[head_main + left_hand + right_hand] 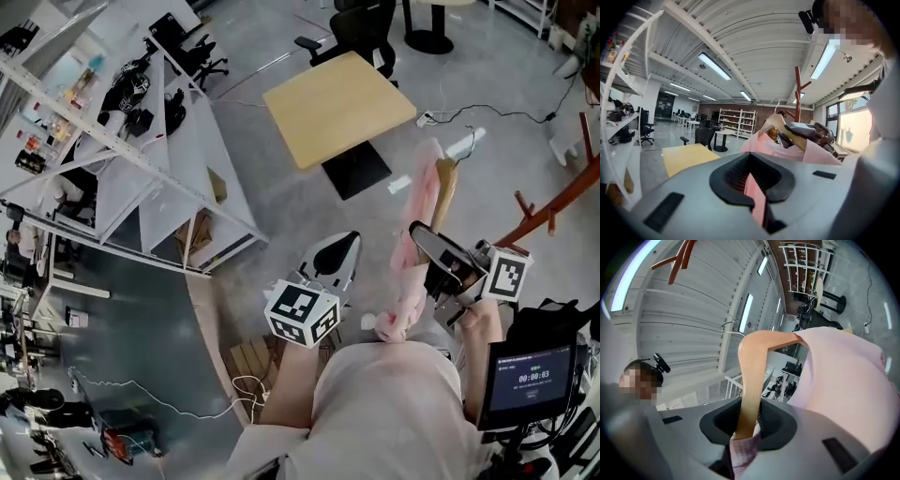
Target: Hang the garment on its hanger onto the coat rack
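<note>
Two grippers are up in front of the person, sharing one pink garment. Far left stands white shelving, well apart from the work. Next comes the left gripper, its jaws drawn narrow on a thin fold of the pink cloth; the left gripper view shows that fold pinched at the left gripper. Beyond it, a yellow-topped table sits on bare grey floor with one corner toward the person.

The garment hangs bunched into a long strip, its long axis running from the person's chest outward toward the table, leaning slightly right. The wooden hanger sticks out at the far end, pointing away. The right gripper is clamped on one arm of the hanger, with a bit of checked cloth caught alongside at the right gripper. The hanger's metal hook is free, touching nothing.

Furthest right, the red-brown coat rack slants in from the edge, apart from the hanger, with open floor between.
</note>
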